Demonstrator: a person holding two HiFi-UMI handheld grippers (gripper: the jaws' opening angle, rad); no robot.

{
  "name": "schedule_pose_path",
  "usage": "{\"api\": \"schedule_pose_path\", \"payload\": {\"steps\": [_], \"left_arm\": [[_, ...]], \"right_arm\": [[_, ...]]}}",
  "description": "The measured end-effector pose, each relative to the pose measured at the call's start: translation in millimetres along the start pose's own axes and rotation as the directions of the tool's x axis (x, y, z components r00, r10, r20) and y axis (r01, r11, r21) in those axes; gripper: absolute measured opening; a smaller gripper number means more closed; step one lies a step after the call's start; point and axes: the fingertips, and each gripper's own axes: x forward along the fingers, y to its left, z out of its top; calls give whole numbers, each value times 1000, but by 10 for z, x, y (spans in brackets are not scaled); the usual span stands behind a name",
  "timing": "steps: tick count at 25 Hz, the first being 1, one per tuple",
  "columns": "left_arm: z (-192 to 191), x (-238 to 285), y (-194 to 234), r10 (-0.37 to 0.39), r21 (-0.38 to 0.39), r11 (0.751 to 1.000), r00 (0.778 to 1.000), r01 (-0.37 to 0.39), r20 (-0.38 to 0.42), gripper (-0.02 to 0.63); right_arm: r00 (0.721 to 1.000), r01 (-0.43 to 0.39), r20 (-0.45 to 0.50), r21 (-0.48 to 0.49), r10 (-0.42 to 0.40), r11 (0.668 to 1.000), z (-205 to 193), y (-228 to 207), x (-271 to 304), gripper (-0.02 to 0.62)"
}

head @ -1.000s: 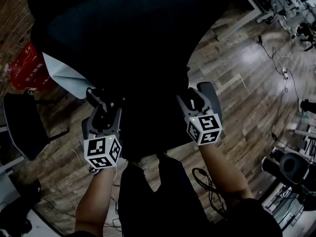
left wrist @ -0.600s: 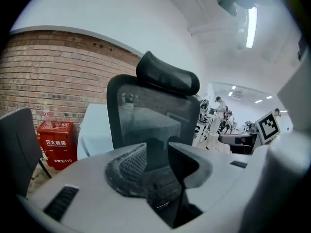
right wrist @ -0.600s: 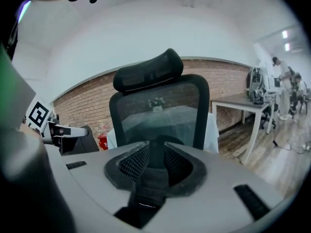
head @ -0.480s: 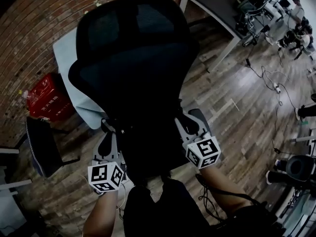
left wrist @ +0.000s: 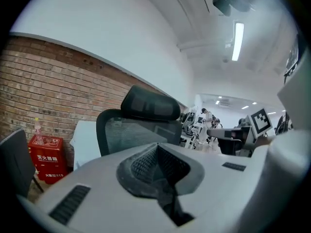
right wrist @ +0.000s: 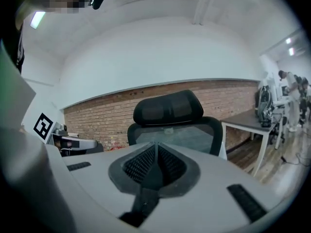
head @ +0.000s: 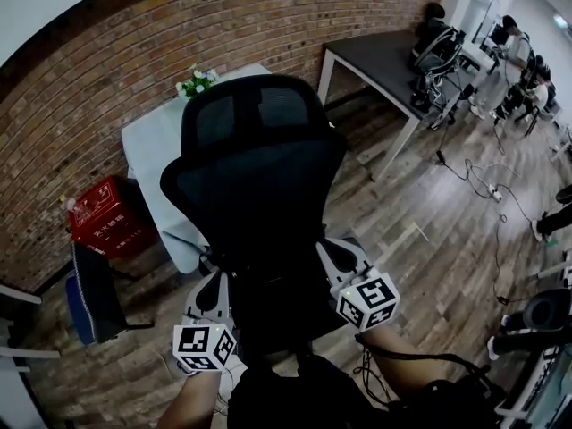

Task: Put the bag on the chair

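Note:
A black mesh office chair [head: 255, 186] with a headrest stands right in front of me. Its seat is a dark mass between my two grippers, and I cannot pick out a bag on it. My left gripper [head: 211, 286] is at the seat's left edge, shut, its pads pressed together on nothing [left wrist: 156, 147]. At the seat's right edge, my right gripper [head: 336, 254] is closing, with its pads meeting and nothing between them [right wrist: 155, 147]. Both gripper views look past the jaws at the chair's back [left wrist: 131, 130] [right wrist: 170, 108].
Behind the chair stand a table under a pale cloth [head: 152, 141] with flowers [head: 197, 80], a red box [head: 103, 226] and a brick wall. Another dark chair [head: 89, 293] is at the left. A dark desk [head: 375, 61], floor cables [head: 483, 168] and seated people [head: 527, 70] are at the right.
The head view has tilted up, so the whole chair back, the wall and the table have come into sight. Both grippers sit lower in the picture and closer to me.

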Motion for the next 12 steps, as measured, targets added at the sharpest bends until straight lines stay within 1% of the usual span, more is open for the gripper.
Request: {"api": "schedule_pose_path", "payload": {"steps": [3, 6, 9, 12], "left_arm": [[160, -105, -53, -11, 15, 1000, 1000, 10, 26, 11], [291, -178, -82, -19, 37, 999, 999, 18, 33, 11], [432, -199, -107, -36, 31, 999, 998, 34, 49, 11], [588, -227, -143, -48, 26, 999, 995, 46, 83, 11]], "right_arm": [[1000, -2, 16, -1, 2, 1000, 143, 68, -74, 22], [1000, -5, 26, 2, 5, 1000, 293, 126, -130, 18], [999, 3, 37, -11, -3, 1000, 433, 145, -164, 18], [999, 14, 43, -22, -13, 1000, 535, 151, -200, 17]]}}
